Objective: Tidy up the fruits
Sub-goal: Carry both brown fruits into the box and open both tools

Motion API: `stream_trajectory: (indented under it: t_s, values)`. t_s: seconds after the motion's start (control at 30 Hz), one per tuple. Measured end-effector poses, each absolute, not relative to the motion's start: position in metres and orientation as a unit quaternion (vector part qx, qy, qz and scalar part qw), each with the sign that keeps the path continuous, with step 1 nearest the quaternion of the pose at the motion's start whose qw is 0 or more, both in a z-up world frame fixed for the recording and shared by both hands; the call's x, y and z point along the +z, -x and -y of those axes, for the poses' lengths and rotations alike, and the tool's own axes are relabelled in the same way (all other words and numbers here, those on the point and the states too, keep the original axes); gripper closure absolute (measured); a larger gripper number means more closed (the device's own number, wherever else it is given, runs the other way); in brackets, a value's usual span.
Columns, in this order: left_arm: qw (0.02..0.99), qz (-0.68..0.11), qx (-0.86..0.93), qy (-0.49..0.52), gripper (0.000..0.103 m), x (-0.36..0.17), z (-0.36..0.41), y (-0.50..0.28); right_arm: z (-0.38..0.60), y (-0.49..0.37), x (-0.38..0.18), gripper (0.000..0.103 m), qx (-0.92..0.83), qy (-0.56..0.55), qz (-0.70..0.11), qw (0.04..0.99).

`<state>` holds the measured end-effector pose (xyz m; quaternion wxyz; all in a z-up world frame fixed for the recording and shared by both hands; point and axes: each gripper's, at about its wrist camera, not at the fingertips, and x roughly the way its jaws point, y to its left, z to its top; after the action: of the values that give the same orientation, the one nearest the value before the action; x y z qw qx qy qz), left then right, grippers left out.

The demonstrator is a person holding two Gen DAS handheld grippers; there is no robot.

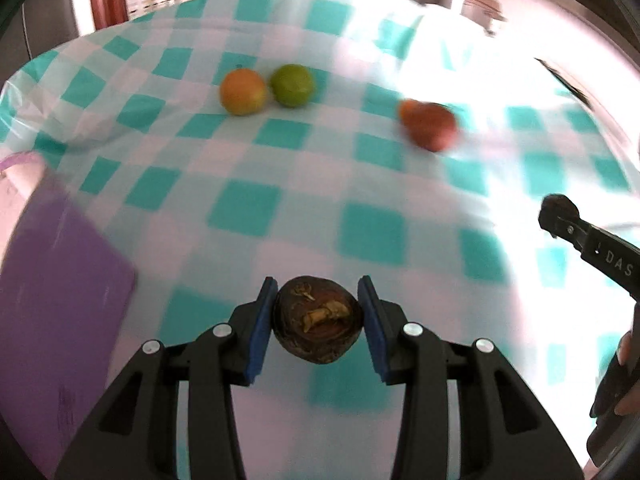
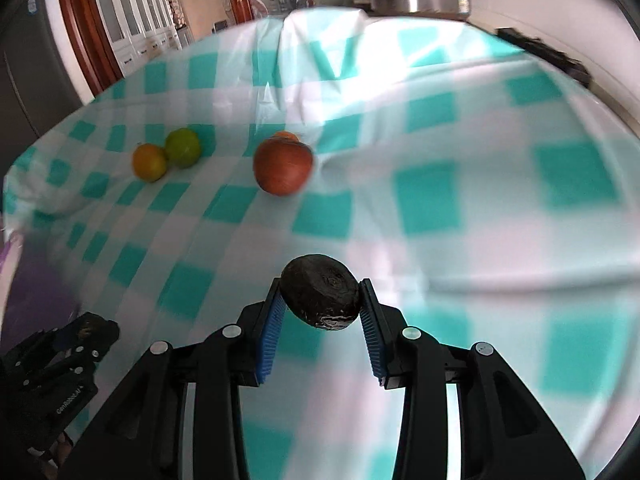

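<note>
No fruit bowl or basket shows; a purple board (image 1: 60, 280) lies bare at the table's left edge. The left gripper (image 1: 318, 320) is clamped on a dark brown fruit (image 1: 318, 322) above the checked tablecloth (image 1: 280, 168). The right gripper (image 2: 322, 304) pinches a black fruit (image 2: 320, 296). An orange fruit (image 1: 242, 92) touches a green one (image 1: 292, 85); a red fruit (image 2: 282, 166) sits apart.

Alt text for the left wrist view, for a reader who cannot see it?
The left gripper clamps a dark brown fruit above a teal-checked tablecloth. Beyond lie an orange fruit touching a green one, and a red fruit apart; a purple board sits left.
</note>
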<state>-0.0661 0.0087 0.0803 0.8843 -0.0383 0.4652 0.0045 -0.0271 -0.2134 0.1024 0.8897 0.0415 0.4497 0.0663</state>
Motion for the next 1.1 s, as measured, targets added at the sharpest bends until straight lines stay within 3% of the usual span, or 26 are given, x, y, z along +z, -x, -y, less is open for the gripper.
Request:
stream_trajectory:
  t_s: [0.27, 0.57, 0.87, 1.1]
  values:
    - [0.902, -0.426, -0.071, -0.002, 0.061, 0.143, 0.056, 0.163, 0.24, 0.106, 0.158, 0.066, 0.085, -0.038, -0.395, 0.914]
    - [0.911, -0.402, -0.086, -0.019, 0.061, 0.179, 0.045, 0.211, 0.22, 0.151, 0.179, 0.065, 0.111, -0.049, -0.381, 0.917]
    - [0.912, -0.396, -0.11, 0.004, 0.061, 0.184, -0.022, 0.225, 0.174, 0.141, 0.189, 0.065, 0.089, -0.065, -0.38, 0.918]
    - [0.923, -0.375, -0.08, 0.038, 0.061, 0.214, -0.156, 0.214, 0.063, 0.123, 0.2, 0.065, 0.12, -0.06, -0.381, 0.915]
